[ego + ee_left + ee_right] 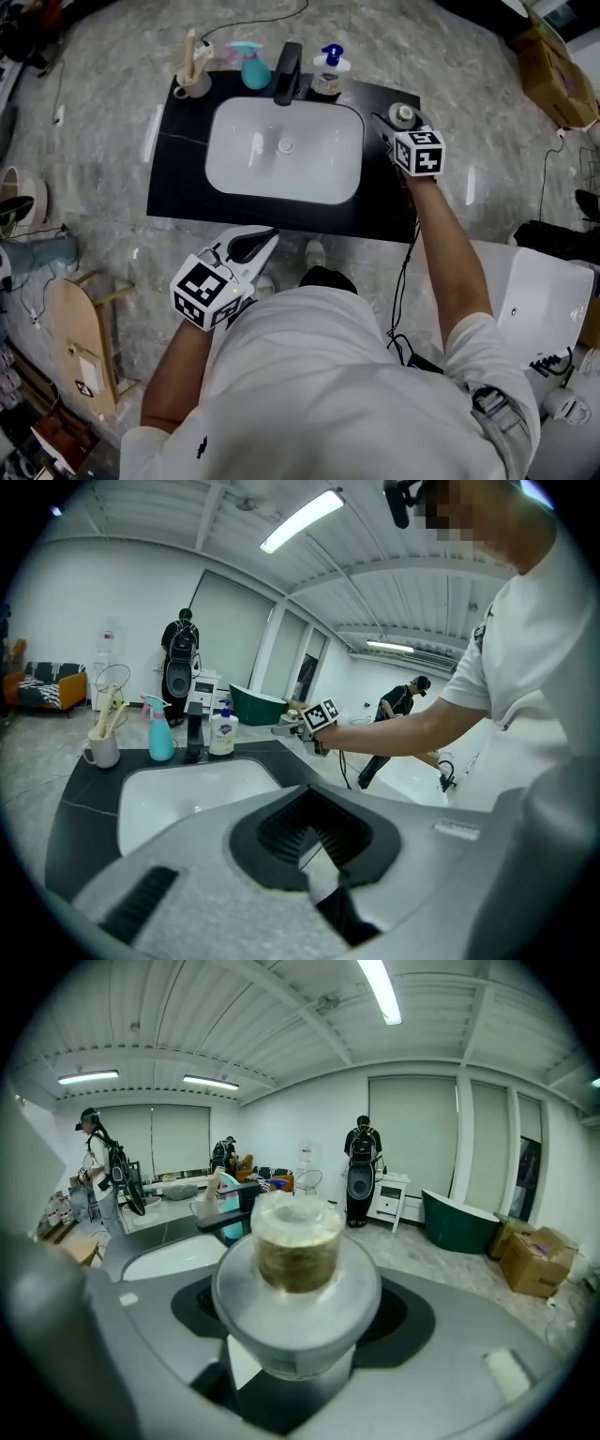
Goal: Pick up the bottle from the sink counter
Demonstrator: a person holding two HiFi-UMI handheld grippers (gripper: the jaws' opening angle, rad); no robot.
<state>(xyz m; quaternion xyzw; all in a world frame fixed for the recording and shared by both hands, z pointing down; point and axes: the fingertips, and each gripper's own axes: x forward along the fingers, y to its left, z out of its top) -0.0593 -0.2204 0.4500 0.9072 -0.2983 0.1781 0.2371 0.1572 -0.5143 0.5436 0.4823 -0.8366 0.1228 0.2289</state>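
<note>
The bottle point(298, 1265) is a small clear one with a wide clear cap and yellowish contents. It stands upright between the jaws of my right gripper point(295, 1344), which is shut on its body. In the head view that bottle point(404, 114) and my right gripper point(394, 129) hang over the far right corner of the black sink counter point(178, 187). The left gripper view shows my right gripper point(284, 728) raised above the counter top. My left gripper point(270, 237) is low at the counter's front edge, shut, with nothing between its jaws point(314, 841).
A white basin point(284, 150) fills the counter's middle. Behind it stand a cup of toothbrushes point(192, 80), a teal spray bottle point(251, 67), a black faucet point(288, 73) and a pump soap bottle point(328, 73). A white fixture point(544, 300) is at my right, a wooden stool point(80, 328) at my left.
</note>
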